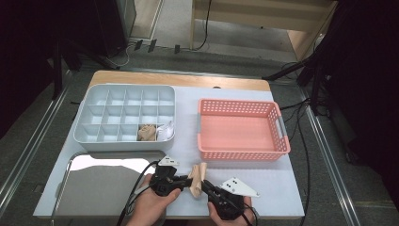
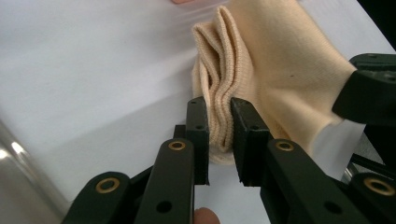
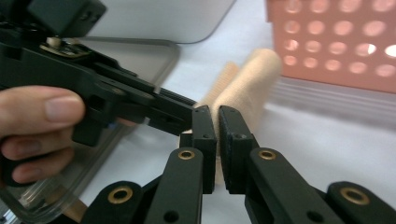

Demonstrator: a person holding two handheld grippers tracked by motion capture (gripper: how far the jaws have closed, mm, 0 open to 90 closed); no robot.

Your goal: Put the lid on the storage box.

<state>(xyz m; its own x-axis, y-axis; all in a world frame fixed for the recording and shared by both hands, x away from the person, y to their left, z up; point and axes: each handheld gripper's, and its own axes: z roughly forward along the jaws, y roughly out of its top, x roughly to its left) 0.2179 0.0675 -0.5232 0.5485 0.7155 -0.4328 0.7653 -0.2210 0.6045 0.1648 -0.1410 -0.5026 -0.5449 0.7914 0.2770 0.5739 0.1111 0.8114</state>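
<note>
High view: we look forward and down over the whole surface (image 1: pixel 282 188).
Gripper views: we sit close, low; both share the beige cloth (image 2: pixel 280 70).

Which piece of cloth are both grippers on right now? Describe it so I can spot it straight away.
Start at the pink basket on the table's right half and drop to the white mat in front of its near left corner. There the left gripper and right gripper both pinch a folded beige sock. Unlike the similar beige piece in the grey divider tray, it lies outside any compartment.
</note>
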